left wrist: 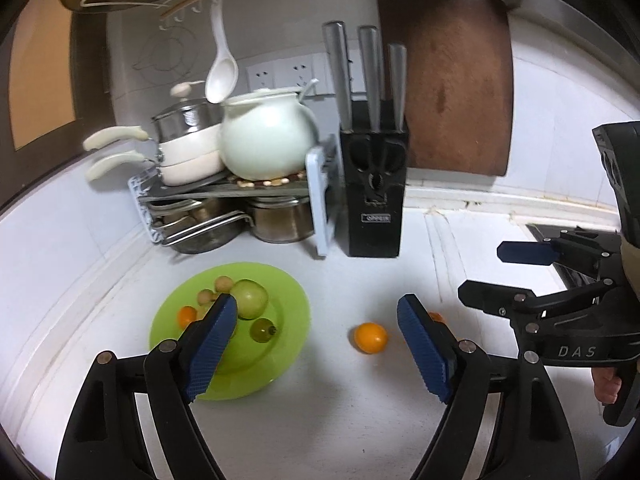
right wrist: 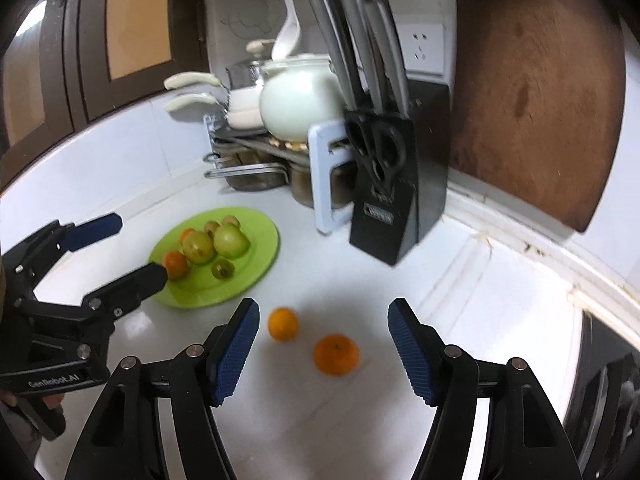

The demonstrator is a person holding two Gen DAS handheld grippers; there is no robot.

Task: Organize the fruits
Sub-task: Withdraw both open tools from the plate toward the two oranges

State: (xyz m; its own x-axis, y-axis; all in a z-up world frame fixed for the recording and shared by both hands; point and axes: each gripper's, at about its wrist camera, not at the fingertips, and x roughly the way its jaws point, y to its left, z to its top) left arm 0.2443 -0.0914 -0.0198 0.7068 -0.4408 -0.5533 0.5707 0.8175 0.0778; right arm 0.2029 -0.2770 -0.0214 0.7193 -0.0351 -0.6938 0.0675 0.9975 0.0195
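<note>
Round glossy oranges (right wrist: 335, 354) (dimpled skin)

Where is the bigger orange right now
In the right wrist view, the bigger orange sits on the white counter between the open right gripper's fingers, just right of the smaller orange.

White counter (right wrist: 460, 288), tiled wall (left wrist: 560, 128), dark cabinets (right wrist: 84, 40)

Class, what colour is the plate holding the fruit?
Lime green plate; the right wrist view shows it best.
</note>
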